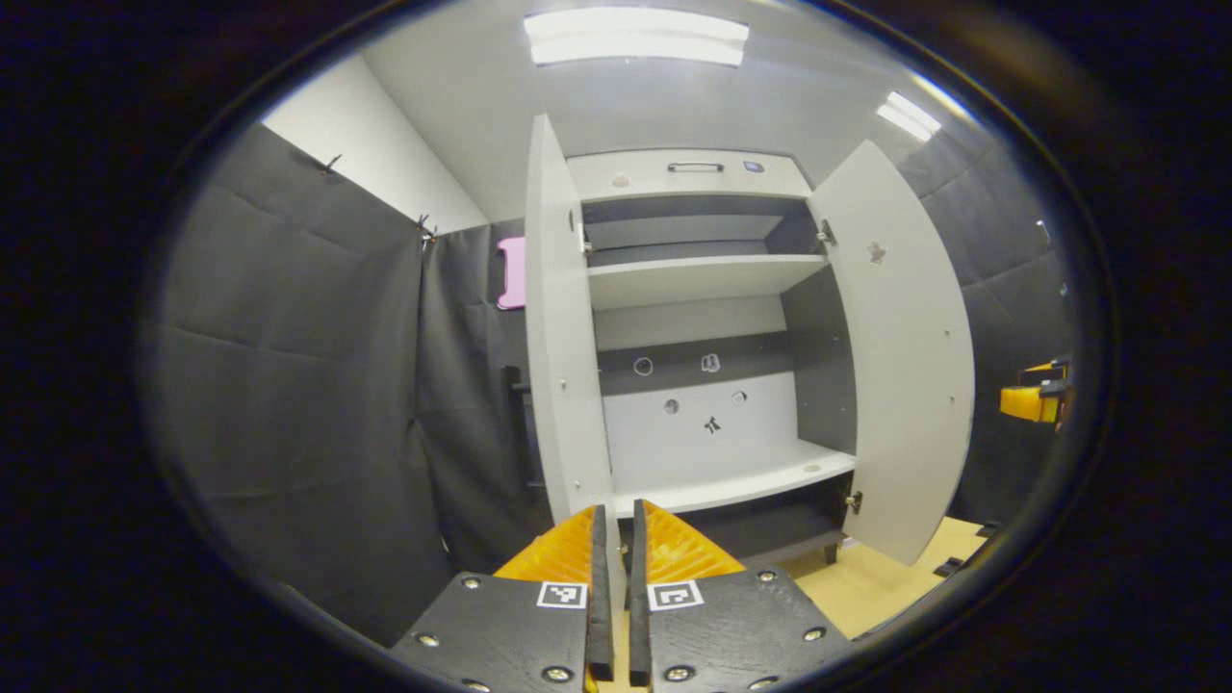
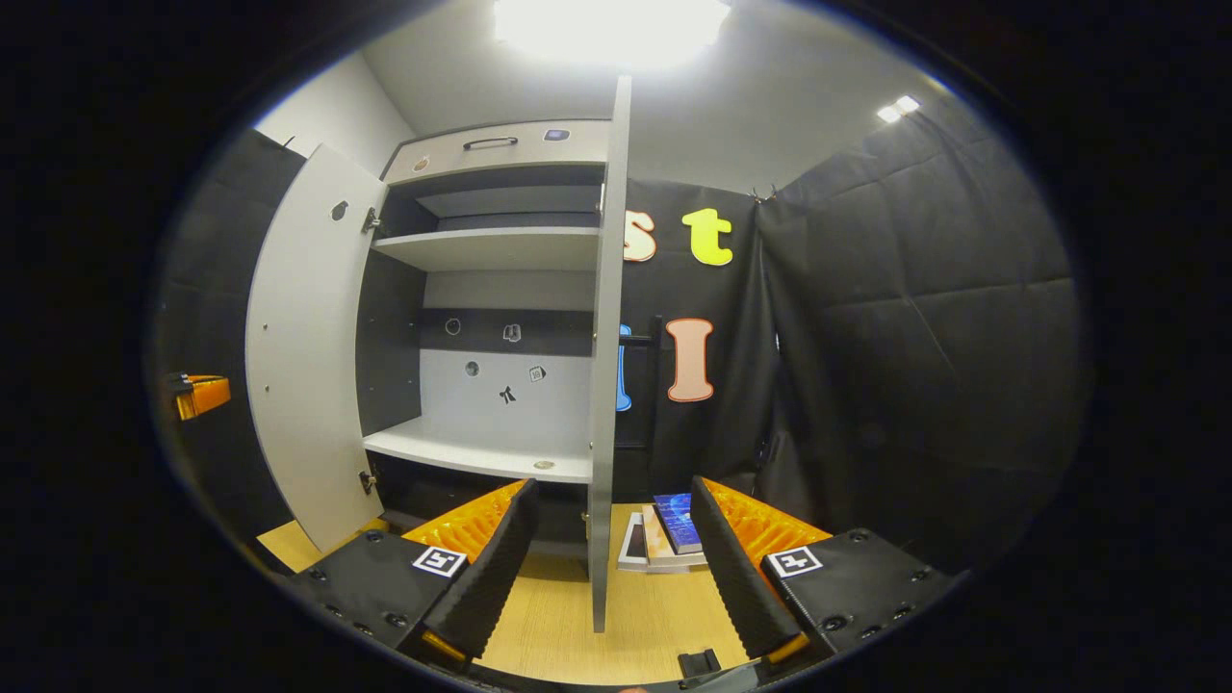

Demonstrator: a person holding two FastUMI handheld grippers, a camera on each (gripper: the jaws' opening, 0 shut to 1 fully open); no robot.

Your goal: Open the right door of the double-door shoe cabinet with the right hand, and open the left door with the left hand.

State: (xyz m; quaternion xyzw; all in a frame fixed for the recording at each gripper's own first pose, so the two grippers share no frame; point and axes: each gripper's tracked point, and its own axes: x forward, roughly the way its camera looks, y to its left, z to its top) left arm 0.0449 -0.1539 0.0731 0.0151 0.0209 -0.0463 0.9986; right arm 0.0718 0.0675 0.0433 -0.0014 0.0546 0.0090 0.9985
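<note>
Left gripper (image 1: 616, 539) clamped on lower edge of open left door (image 1: 563, 337); right gripper (image 2: 611, 539) spread wide, straddling right door (image 2: 606, 366) edge without touching

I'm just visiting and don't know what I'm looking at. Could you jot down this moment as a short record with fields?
cabinet: pale shoe cabinet, both doors swung open
left door: open, seen edge-on
right door: open, seen edge-on
shelves: nothing stored on them that I can see
left gripper: fingers nearly together, around the left door's lower edge
right gripper: open, either side of the right door's edge, not touching it
floor: light wood, a small stack of books by the right door
</note>
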